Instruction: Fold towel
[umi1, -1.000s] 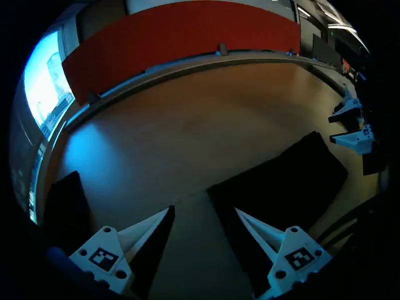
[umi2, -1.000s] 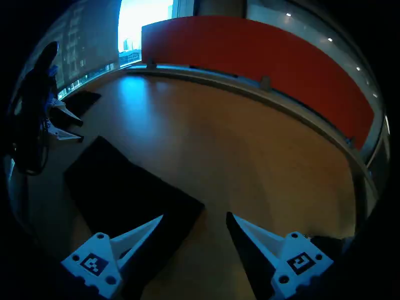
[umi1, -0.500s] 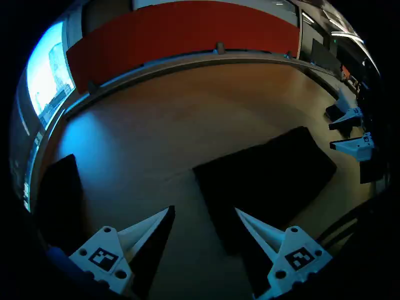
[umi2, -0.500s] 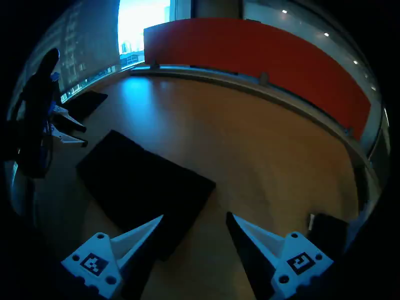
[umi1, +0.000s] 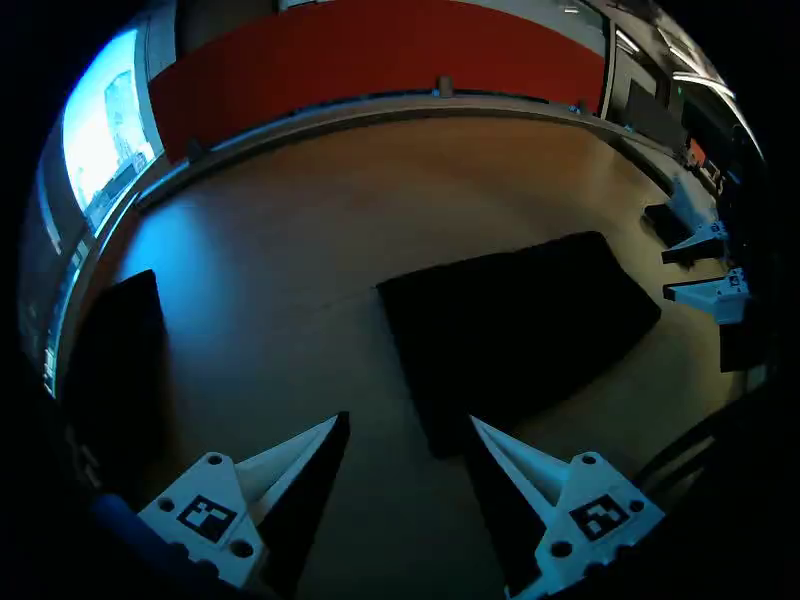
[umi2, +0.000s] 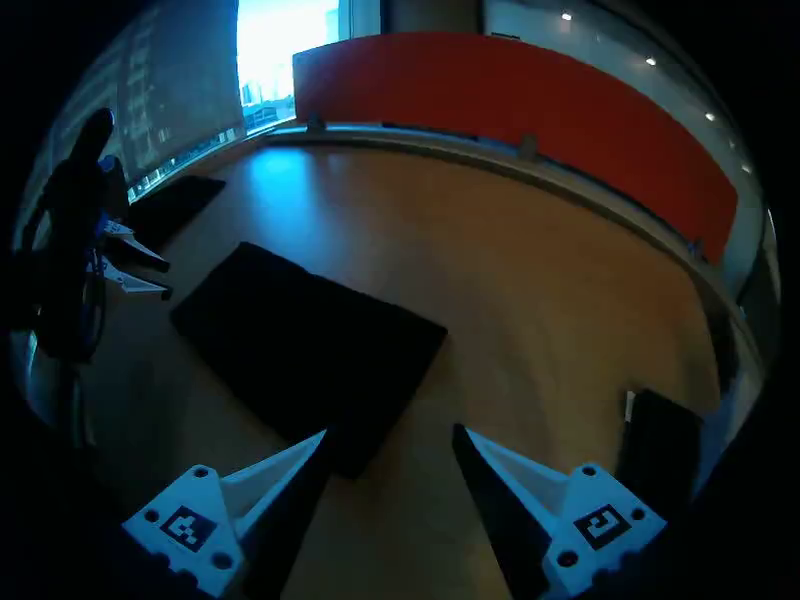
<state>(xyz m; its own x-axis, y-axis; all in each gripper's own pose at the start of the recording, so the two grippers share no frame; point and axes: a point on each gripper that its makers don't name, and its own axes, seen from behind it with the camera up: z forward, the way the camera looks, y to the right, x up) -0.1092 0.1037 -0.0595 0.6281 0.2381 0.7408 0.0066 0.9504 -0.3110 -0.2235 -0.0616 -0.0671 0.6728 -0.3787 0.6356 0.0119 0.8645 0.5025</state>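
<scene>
A dark folded towel (umi1: 515, 325) lies flat on the wooden table, ahead and a little right in the left gripper view; in the right gripper view the towel (umi2: 310, 350) lies ahead and left. My left gripper (umi1: 405, 440) is open over bare wood just short of the towel's near corner, nothing between its fingers. My right gripper (umi2: 390, 450) is open too, its fingers straddling the towel's near corner without touching. The other gripper (umi1: 705, 270) shows at the far right of the left view, and the left one (umi2: 130, 260) at the far left of the right view.
The wooden table (umi1: 330, 230) ends at a raised rim with a red partition (umi1: 370, 50) behind. Another dark cloth (umi1: 115, 370) lies at the left. A dark flat object (umi2: 660, 445) sits at the table's right edge. A bright window (umi2: 285, 45) is at the back.
Both grippers have drawn back and up from the towel, still open. The towel, earlier reaching under the fingers, now lies farther ahead in both views.
</scene>
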